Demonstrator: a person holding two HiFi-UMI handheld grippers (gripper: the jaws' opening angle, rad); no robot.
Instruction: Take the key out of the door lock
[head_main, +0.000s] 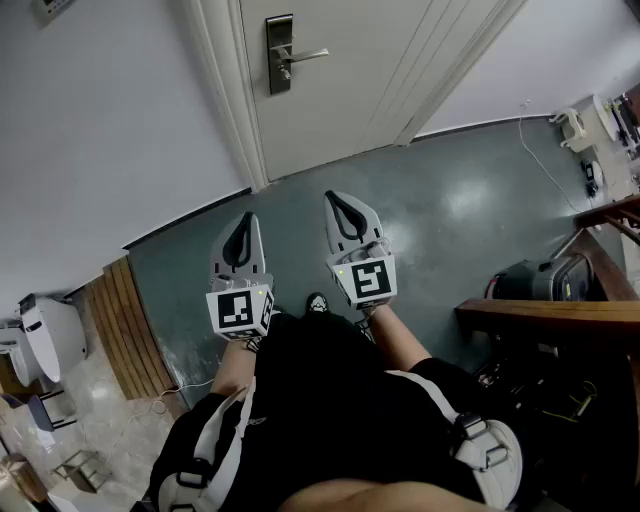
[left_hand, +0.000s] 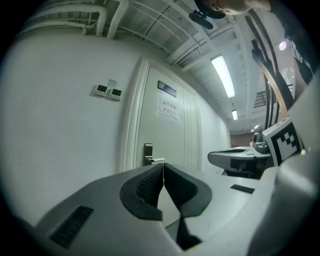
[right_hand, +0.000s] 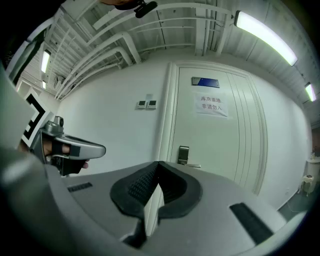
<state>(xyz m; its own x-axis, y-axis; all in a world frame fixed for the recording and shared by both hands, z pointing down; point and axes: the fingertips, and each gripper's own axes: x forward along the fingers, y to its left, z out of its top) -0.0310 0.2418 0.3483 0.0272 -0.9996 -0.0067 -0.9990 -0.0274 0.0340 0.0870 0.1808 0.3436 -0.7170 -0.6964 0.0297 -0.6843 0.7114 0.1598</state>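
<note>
Over the floor (head_main: 450, 200), left hand-held gripper (head_main: 247, 225) and right hand-held gripper (head_main: 340, 203) point level, jaws closed and empty, likely readied for approach; door lock (head_main: 280, 52) sits well apart on the door (head_main: 360, 70), its key too small to make out

I log matching tools: left gripper (head_main: 246, 222) and right gripper (head_main: 336, 202), pale grey shells, black ribbed pads (left_hand: 147, 184), each backed by a white cube (head_main: 240, 312) with black square markers. Wearer: black clothing (head_main: 330, 390), white-and-black straps (head_main: 222, 452), dark shoe (head_main: 317, 303).
</note>
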